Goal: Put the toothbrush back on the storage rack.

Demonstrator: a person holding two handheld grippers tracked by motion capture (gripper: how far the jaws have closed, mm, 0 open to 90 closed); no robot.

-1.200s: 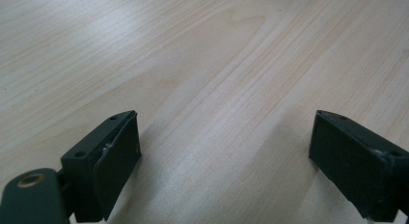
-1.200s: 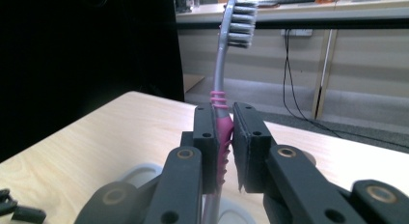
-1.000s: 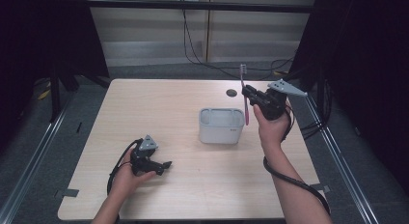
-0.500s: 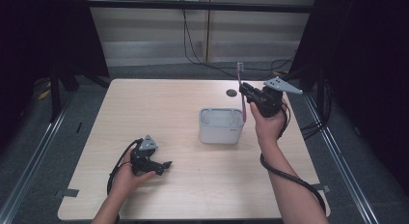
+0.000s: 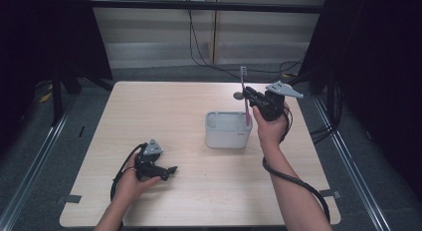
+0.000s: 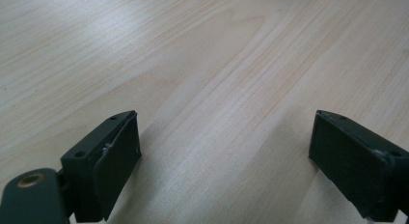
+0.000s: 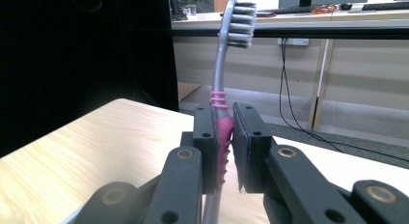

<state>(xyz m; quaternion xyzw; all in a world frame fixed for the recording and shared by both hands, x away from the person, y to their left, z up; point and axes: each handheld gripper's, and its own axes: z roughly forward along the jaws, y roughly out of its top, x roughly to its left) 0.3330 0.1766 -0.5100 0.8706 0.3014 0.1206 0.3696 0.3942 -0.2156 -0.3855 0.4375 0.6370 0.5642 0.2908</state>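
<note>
Pink-and-grey toothbrush (image 5: 245,99) clamped upright in the right gripper (image 5: 253,98), bristle head on top — jaws closed on the ribbed pink grip, grey neck and head rising above them in the right gripper view (image 7: 223,89). Held above the back right corner of the white rectangular holder (image 5: 228,130), lower end of the handle dipping to about the rim; touching the holder or not cannot be told. Holder standing on the wooden table (image 5: 149,111), right of centre and nearer the right edge than the left. Small dark round object (image 5: 238,96) lying on the table just behind the gripper, close to the far edge. Left gripper (image 5: 168,173) resting low near the front left corner, well apart from the holder — jaws spread wide over bare wood, nothing between them in the left gripper view (image 6: 226,156).
</note>
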